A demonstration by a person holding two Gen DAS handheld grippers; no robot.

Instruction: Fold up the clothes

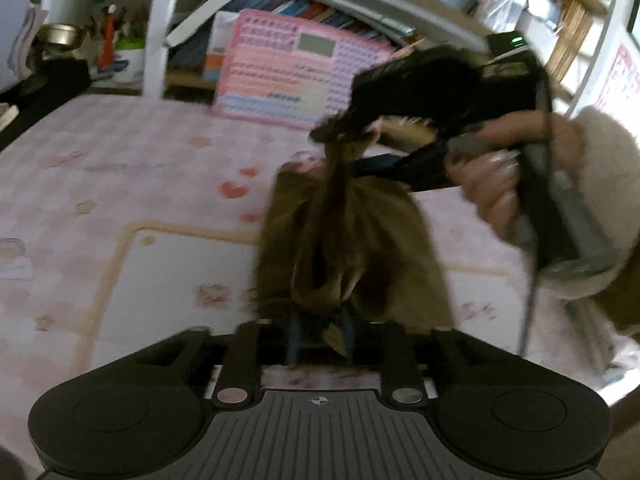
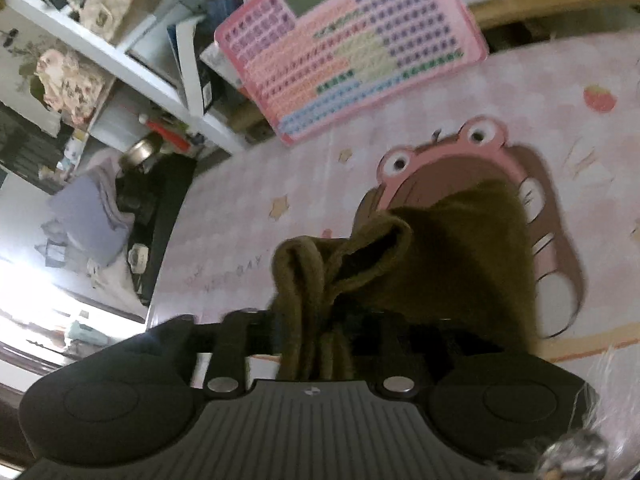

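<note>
1. Left tool point(image 1: 320, 336) closed on the near edge of the olive-brown garment point(image 1: 352, 248), cloth bunched between the two fingers and spreading forward from there
2. Right tool point(image 1: 360, 136), seen from the left wrist view, pinching the far end of the same garment, held up by a hand point(image 1: 496, 172) in a fluffy cream sleeve point(image 1: 600, 200)
3. Garment stretched between the two tools, lifted off the pink patterned mat point(image 1: 120, 184) and hanging above it; much of the picture blurred
4. From the right wrist view, right tool point(image 2: 316, 340) shut tight on a thick rolled fold of the garment point(image 2: 440, 248), the rest drooping forward and to the right
5. Under it, a pink cartoon frog print point(image 2: 480, 140) on the mat point(image 2: 240, 200)
6. Pink keyboard toy point(image 2: 348, 40) propped against the white bookshelf point(image 2: 120, 60) at the far edge of the mat, well apart from the garment
</note>
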